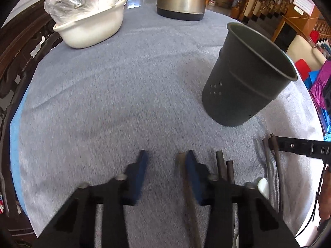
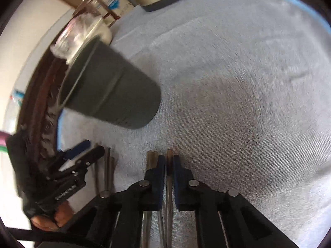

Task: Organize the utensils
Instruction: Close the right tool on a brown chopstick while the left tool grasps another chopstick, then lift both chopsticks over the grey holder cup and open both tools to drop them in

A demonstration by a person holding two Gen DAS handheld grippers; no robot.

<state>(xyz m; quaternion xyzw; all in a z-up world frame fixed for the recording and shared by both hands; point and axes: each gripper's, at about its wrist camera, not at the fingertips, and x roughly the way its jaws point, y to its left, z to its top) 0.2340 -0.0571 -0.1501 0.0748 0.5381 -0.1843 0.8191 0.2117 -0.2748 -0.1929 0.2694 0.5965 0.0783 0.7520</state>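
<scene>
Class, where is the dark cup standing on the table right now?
In the left wrist view the cup stands upright on the right of the grey cloth, just beyond the chopsticks and nearer than the kettle.

Even, soft daylight fills both views. The cup (image 1: 246,78) casts a faint shadow leftward on the cloth (image 1: 124,86). Glare whitens the bag (image 1: 82,0) near the far-left edge. Fisheye bending curves the cloth's edges; dark vignette rings every corner. The right wrist view is motion-blurred, cup (image 2: 111,86) smeared.
</scene>
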